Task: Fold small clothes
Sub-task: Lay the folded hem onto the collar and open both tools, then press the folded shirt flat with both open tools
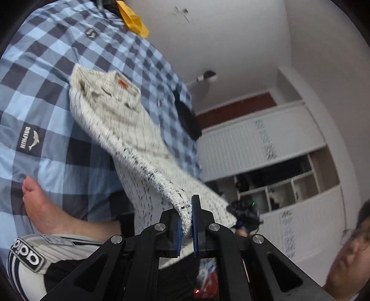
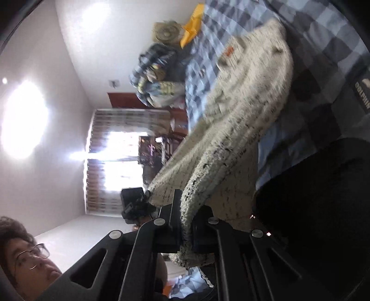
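**Both grippers pinch the knit sweater above the checked bedspread**

Nearest the left wrist camera, the left gripper [image 1: 186, 222] has its blue-padded jaws pressed together on a ribbed edge of the white, black-flecked knit sweater [image 1: 120, 120]. From that pinch the sweater stretches away and down to the blue checked bedspread [image 1: 46, 76], where its far part, bearing a small orange tag [image 1: 122, 82], lies rumpled. Just left of the gripper, a bare foot [image 1: 40, 206] rests on the bedspread beside a striped trouser leg [image 1: 30, 257]. The right gripper [image 1: 242, 211] shows past the sweater's other corner, holding it. Farther off, a yellow bag [image 1: 134, 19] sits at the bed's far end and white cupboards [image 1: 266, 136] line the wall.

In the right wrist view, the right gripper [image 2: 185, 222] clamps a thick fold of the same sweater [image 2: 242, 120], which rises off the bedspread [image 2: 323, 46] toward it. The left gripper [image 2: 136, 206] holds the neighbouring corner. Beyond, a pile of bedding [image 2: 157, 76] lies by a curtained window [image 2: 115, 157]
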The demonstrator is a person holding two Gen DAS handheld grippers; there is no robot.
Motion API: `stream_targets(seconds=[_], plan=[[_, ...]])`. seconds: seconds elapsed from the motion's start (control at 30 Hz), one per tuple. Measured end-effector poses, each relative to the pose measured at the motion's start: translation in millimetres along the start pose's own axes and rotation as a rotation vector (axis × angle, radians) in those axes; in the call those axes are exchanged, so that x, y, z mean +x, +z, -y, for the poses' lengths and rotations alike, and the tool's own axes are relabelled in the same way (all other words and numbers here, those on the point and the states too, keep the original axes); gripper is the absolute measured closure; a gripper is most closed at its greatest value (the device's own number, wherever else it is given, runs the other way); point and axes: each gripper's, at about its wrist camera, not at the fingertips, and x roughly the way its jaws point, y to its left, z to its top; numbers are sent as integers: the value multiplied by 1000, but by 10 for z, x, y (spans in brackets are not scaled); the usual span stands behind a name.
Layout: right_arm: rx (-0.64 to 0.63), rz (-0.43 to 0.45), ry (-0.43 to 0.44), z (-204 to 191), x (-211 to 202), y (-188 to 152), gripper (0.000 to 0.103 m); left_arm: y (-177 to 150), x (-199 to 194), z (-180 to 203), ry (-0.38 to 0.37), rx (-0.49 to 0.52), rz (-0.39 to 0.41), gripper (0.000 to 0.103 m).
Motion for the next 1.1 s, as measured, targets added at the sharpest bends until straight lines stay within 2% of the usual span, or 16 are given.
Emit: stream_targets(seconds=[0.2,0.3,0.4,0.53,0.63,0.7,0.8,0.87,0.9,0.93,0.97,1.0,1.03,1.1], plan=[[115,60,-12,219,-125,290,99,327,-5,-492,-32,-160,97,97],[135,71,-30,218,-45,604,99,598,126,-699,-40,-200,122,97],[141,81,-53,173,29,1041,99,1080,300,-903,-70,-251,160,97],[129,110,-124,73,92,1838,99,1850,566,-1147,-50,-296,220,97],[158,140,-167,132,186,2461,99,2573,832,-1508,24,-357,317,97],[206,183,-206,292,283,2869,99,2931,1028,-1797,76,-408,349,97],[298,190,-176,644,470,3275,96,3367,1398,-2257,215,-493,343,97],[401,173,-211,966,627,3529,94,3584,1608,-2459,317,-522,276,94],[441,159,-252,1093,661,3632,88,3659,1662,-2497,352,-511,254,91],[471,149,-318,1232,659,3737,76,3719,1686,-2507,382,-490,246,75],[470,159,-356,1275,608,3808,67,3773,1690,-2485,429,-459,251,29],[453,176,-381,1283,539,3872,49,3801,1677,-2458,460,-435,267,2],[439,208,-411,1271,414,3928,31,3804,1641,-2397,490,-395,310,0],[419,263,-431,1218,210,3957,21,3772,1624,-2342,510,-353,305,0]])
